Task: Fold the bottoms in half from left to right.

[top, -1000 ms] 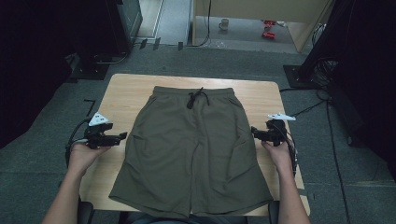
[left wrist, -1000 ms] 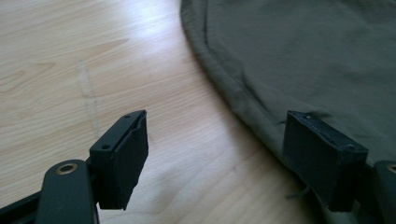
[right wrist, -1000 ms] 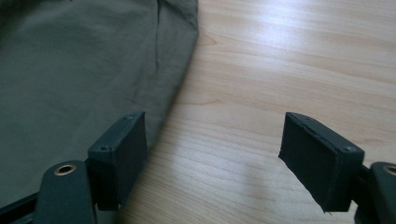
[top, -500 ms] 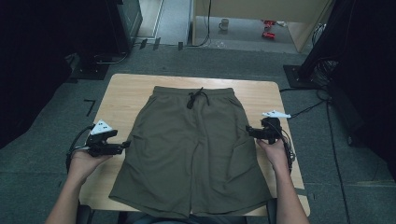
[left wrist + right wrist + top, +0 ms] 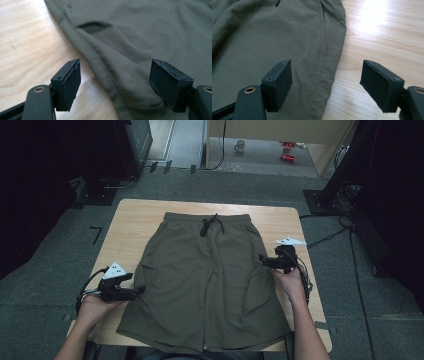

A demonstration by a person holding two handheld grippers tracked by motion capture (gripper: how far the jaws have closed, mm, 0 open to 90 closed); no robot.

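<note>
Left gripper [image 5: 141, 292] slides nearer along shorts [image 5: 207, 280] left hem on desk [image 5: 135, 220]; right gripper [image 5: 262, 260] unmoved; both fingers wide, empty.

Olive shorts on pale wood

The shorts [image 5: 205, 285] are plain olive green with no pattern, their drawstring [image 5: 208, 225] a darker, near-black tone; the table [image 5: 131, 222] is light wood with a fine grain; both grippers, left [image 5: 137, 292] and right [image 5: 262, 259], are black, each topped by a pale grey plate; the floor [image 5: 60, 265] is dark grey
</note>
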